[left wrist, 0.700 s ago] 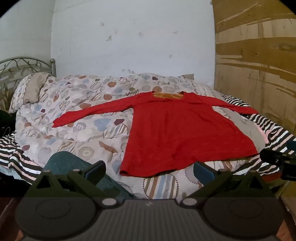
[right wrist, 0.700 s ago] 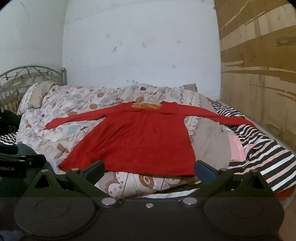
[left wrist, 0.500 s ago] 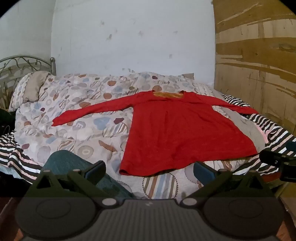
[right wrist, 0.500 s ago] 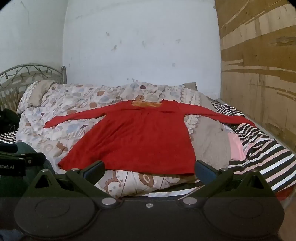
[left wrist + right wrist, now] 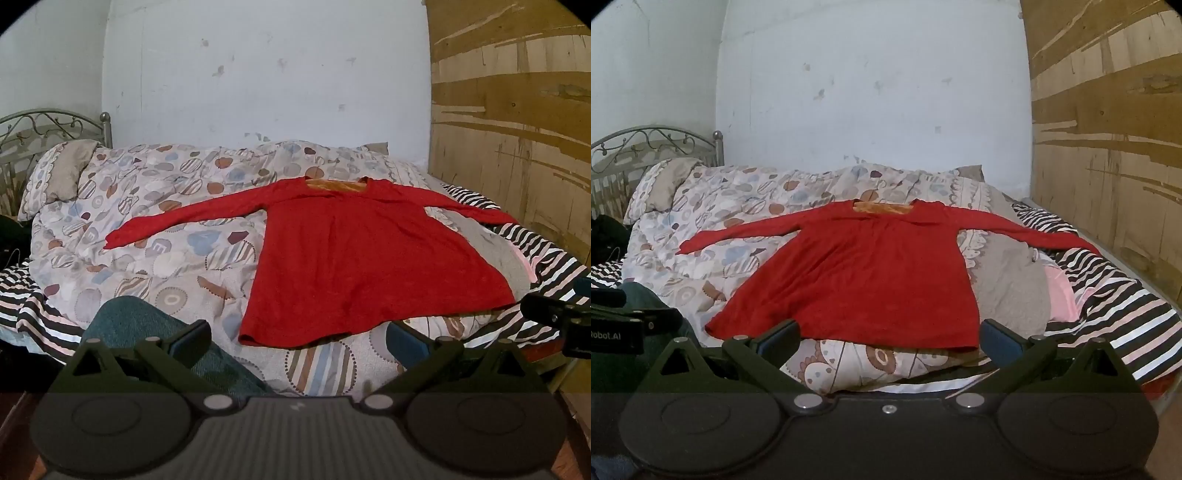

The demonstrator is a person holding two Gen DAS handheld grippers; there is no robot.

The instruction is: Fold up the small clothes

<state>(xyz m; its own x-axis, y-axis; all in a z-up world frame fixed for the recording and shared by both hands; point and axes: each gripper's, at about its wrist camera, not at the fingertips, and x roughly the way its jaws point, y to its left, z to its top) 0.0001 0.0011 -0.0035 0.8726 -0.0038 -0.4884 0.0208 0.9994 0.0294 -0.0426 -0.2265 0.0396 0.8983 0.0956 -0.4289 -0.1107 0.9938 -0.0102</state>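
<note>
Red fabric dominates both views: a long-sleeved red top (image 5: 369, 258) (image 5: 864, 273) lies flat and face up on the bed, its hem toward the near edge and its neckline, with an orange lining showing inside, toward the far wall. Both sleeves are stretched out sideways, the left one across the patterned duvet (image 5: 147, 221) (image 5: 713, 214), the right one reaching over the black-and-white striped sheet (image 5: 546, 258) (image 5: 1115, 302). A grey cloth (image 5: 1012, 280) and something pink (image 5: 1058, 291) lie just beside the top's right edge, partly under it; what the pink thing is I cannot quite make out.

The left gripper (image 5: 295, 341) hovers near the bed's front edge, its fingers (image 5: 190, 338) spread wide with nothing between them, short of the hem. A teal-clad knee or leg (image 5: 140, 321) shows behind its left finger. The right gripper (image 5: 888, 339) hangs likewise before the hem, its fingers (image 5: 999, 338) spread wide and holding nothing; the hem runs across the gap beyond them. Each gripper shows at the edge of the other's view.

At the far left a pillow (image 5: 62, 177) leans by the metal headboard (image 5: 646, 142). A white wall (image 5: 871, 92) stands behind the bed and a wooden panel (image 5: 1108, 147) on the right.
</note>
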